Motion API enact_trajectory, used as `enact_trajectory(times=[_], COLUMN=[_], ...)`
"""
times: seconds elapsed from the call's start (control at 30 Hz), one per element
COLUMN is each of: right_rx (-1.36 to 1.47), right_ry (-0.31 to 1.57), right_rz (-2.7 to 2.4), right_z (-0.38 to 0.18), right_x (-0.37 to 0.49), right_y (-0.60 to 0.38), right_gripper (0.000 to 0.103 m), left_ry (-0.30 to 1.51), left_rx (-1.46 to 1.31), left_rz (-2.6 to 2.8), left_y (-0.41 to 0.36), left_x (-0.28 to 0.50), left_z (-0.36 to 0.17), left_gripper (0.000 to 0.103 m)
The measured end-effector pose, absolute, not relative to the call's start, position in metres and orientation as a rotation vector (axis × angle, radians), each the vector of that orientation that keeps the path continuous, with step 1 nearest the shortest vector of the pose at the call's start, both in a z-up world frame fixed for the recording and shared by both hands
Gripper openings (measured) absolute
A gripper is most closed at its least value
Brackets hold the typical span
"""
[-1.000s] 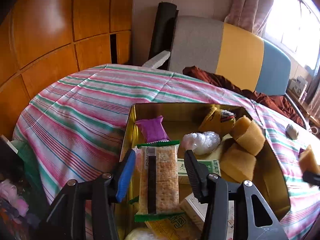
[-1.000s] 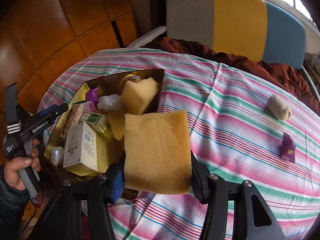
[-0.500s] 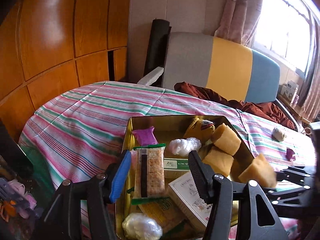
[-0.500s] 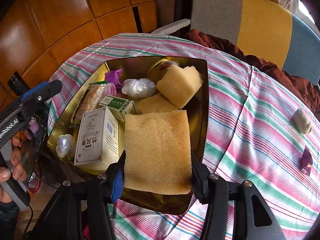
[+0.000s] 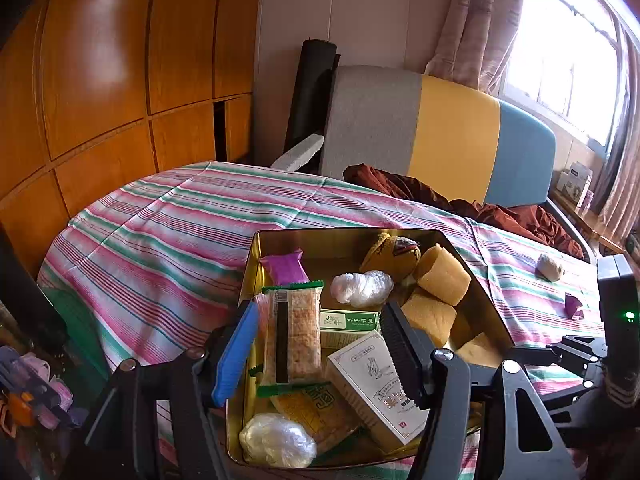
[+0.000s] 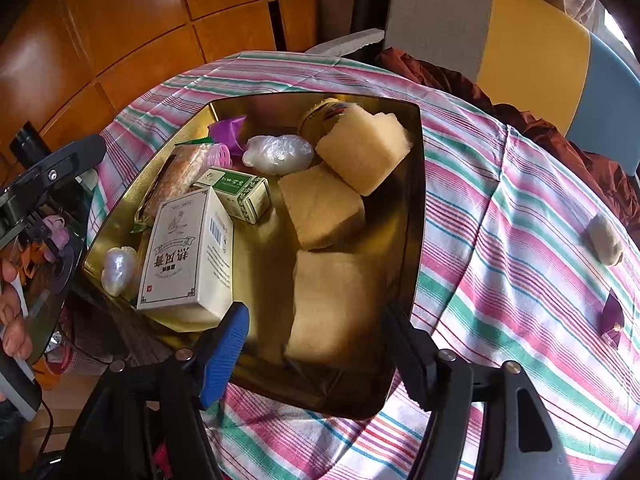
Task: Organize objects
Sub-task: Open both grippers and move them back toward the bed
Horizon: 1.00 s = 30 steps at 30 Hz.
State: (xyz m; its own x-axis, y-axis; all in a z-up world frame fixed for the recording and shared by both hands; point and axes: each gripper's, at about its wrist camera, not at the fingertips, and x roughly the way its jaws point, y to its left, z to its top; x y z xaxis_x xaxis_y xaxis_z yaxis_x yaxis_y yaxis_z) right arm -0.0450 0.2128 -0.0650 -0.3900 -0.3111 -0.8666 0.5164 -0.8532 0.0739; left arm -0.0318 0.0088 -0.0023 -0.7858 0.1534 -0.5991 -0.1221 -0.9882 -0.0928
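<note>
A gold tin tray sits on the striped tablecloth and holds several items. A yellow sponge lies in its near corner, just ahead of my open, empty right gripper. Two more sponges lie behind it, beside a white box and a green box. My left gripper is open and empty above the tray, over a cracker pack and the white box.
A beige lump and a purple wrapper lie on the cloth right of the tray. A chair with a dark red cloth stands behind the table. Wooden panels line the left wall.
My right gripper carried the sponge over the tray, opened and let it go; the sponge now lies in the tray's near corner. The left gripper drew back slightly, still open.
</note>
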Motion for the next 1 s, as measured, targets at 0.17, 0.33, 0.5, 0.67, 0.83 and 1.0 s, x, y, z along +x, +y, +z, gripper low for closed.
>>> enact_trajectory(times=[0.17,0.33,0.5,0.67,0.83,1.0], right_rx=[1.314,1.288,1.3,1.352,1.41,1.466], right_ry=[0.243,0.187,0.152,0.111,0.035,-0.027], right_rz=[-2.274,-2.335,-2.41,-2.493,-2.58,-2.664], right_z=[-0.058,-0.045,-0.037,-0.034,-0.028,-0.024], right_x=[-0.04,-0.04,-0.046,-0.056,-0.065,-0.074], right_y=[0.221,0.243,0.275,0.314,0.363,0.416], right_gripper=[0.074,0.077,0.081,0.081,0.081,0.081], left_ry=[-0.067,-0.045,-0.007,0.048,0.083,0.131], left_rx=[-0.955,-0.939,-0.914,-0.897,-0.894,-0.88], left_rz=[2.837,2.829,2.807,2.764,2.717,2.67], left_y=[0.011,0.018,0.033,0.055,0.078,0.103], left_x=[-0.03,-0.027,-0.021,-0.015,-0.011,-0.009], left_z=[0.0,0.006,0.014,0.018,0.02,0.023], left_gripper=[0.064,0.065,0.066,0.067,0.067,0.069])
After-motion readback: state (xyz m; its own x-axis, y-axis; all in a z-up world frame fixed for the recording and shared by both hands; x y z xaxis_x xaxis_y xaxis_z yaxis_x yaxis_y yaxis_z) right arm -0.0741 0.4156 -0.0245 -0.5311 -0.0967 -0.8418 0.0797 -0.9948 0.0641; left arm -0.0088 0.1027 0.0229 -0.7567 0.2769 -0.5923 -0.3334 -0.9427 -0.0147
